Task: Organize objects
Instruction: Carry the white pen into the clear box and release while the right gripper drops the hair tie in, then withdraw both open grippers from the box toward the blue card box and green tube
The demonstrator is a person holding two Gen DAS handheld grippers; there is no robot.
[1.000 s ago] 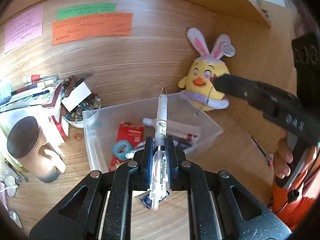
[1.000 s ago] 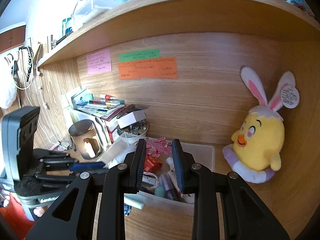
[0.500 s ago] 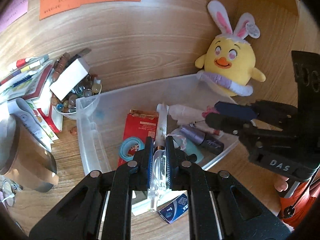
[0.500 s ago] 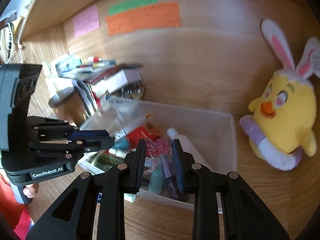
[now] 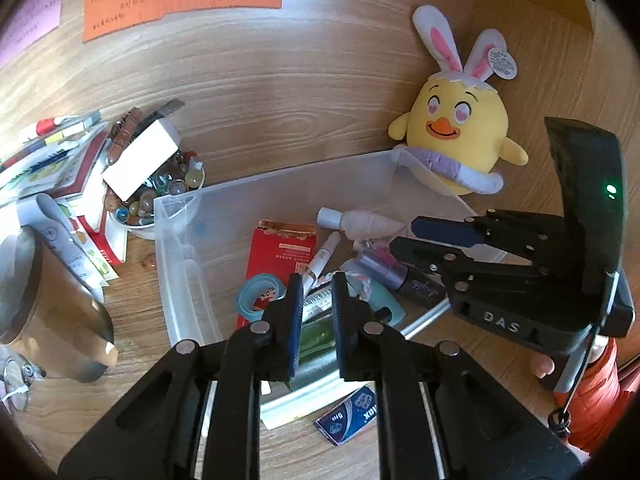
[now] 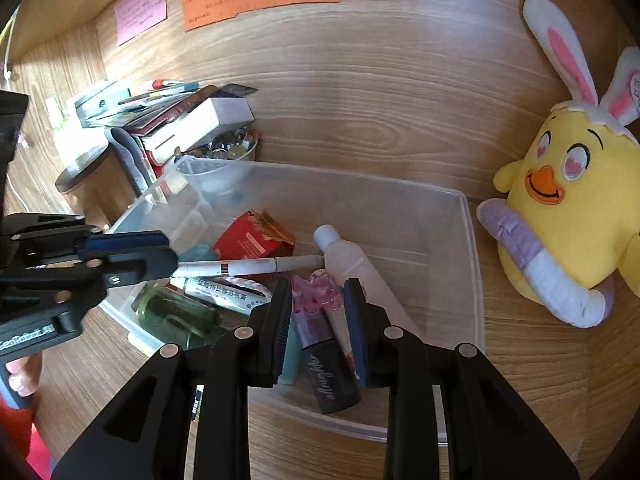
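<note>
At the far left of the worktop a bowl of glass marbles sat under a white box, just beside the left corner of the clear bin. My left gripper hung over the near left part of that bin with its jaws opening and nothing between them. The white pen lay free in the bin just beyond their tips, slanting across the edge of a red box, with a blue tape roll to its left and a green bottle near the front wall. Further right, my right gripper reached into the bin with its jaws pinching a pink clip, low over a dark purple tube and a pale bottle lying on the bin floor. At the far right, outside the bin and touching its back corner, a yellow plush chick with rabbit ears leaned against the wooden wall.
</note>
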